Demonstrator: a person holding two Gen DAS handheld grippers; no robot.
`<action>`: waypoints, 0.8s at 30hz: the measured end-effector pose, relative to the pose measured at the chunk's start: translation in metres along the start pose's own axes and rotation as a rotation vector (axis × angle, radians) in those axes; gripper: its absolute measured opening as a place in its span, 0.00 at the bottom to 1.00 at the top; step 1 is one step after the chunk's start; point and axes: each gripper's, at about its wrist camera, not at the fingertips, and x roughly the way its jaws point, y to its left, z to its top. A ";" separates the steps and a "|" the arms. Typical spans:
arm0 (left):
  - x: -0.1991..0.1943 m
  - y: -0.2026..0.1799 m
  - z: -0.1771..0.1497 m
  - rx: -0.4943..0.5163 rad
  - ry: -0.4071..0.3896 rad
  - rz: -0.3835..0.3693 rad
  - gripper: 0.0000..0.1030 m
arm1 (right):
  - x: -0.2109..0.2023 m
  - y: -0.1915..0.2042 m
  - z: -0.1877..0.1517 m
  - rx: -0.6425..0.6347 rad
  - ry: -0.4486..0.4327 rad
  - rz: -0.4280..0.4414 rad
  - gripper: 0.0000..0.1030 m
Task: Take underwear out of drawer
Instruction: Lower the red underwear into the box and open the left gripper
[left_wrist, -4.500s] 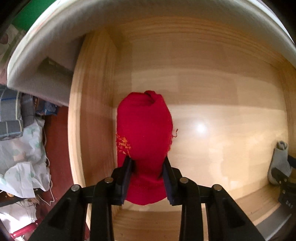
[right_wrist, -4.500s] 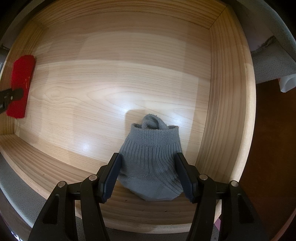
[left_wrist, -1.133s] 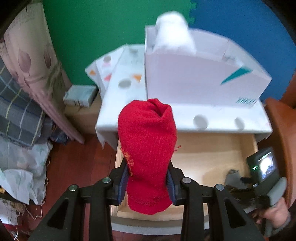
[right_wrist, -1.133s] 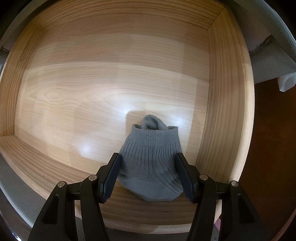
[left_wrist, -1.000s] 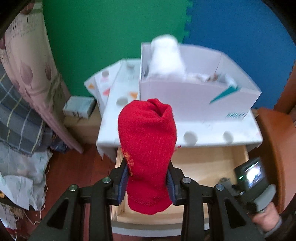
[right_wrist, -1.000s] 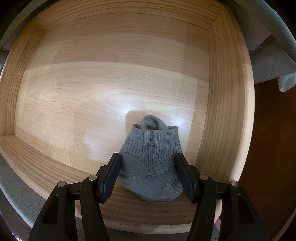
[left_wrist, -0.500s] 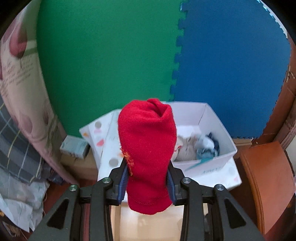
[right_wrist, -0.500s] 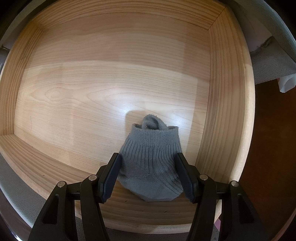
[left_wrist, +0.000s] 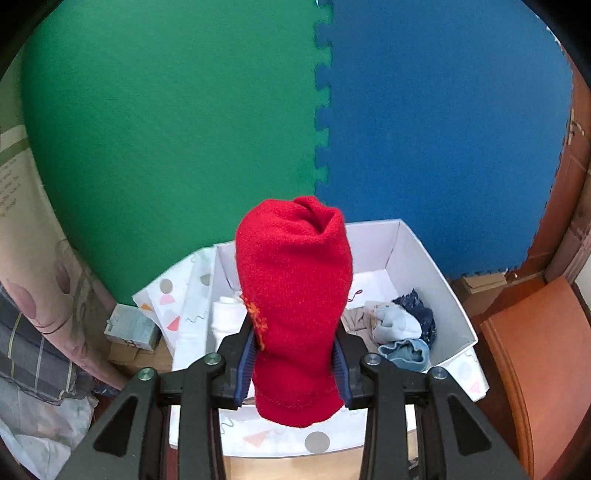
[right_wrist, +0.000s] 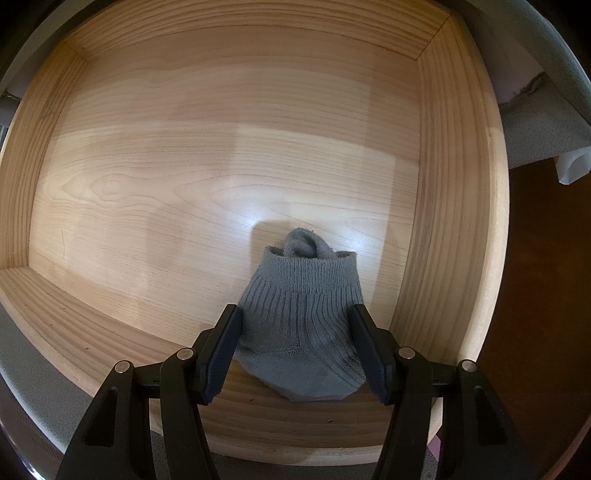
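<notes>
Left gripper (left_wrist: 293, 363) clamped on red knit roll (left_wrist: 293, 306), held in the air above white box (left_wrist: 436, 273) of clothes on the spotted cabinet top (left_wrist: 317, 441). Right gripper (right_wrist: 295, 347) inside wooden drawer (right_wrist: 454, 206), pads against both sides of grey ribbed roll (right_wrist: 303, 317) at front right corner; drawer floor bare to the left, right wall close

Left wrist view bright, evenly lit; right dimmer, glare on the drawer floor (right_wrist: 258, 221); fisheye bending, dark corners.
</notes>
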 end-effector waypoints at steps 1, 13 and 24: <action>0.005 -0.001 0.000 0.000 0.012 0.000 0.35 | 0.000 0.000 0.000 0.001 -0.001 0.000 0.56; 0.044 -0.019 -0.008 0.014 0.091 0.037 0.44 | -0.001 0.001 0.000 0.002 -0.003 0.000 0.56; 0.035 -0.009 -0.005 -0.028 0.102 0.008 0.57 | -0.001 0.003 0.000 0.003 -0.003 -0.002 0.56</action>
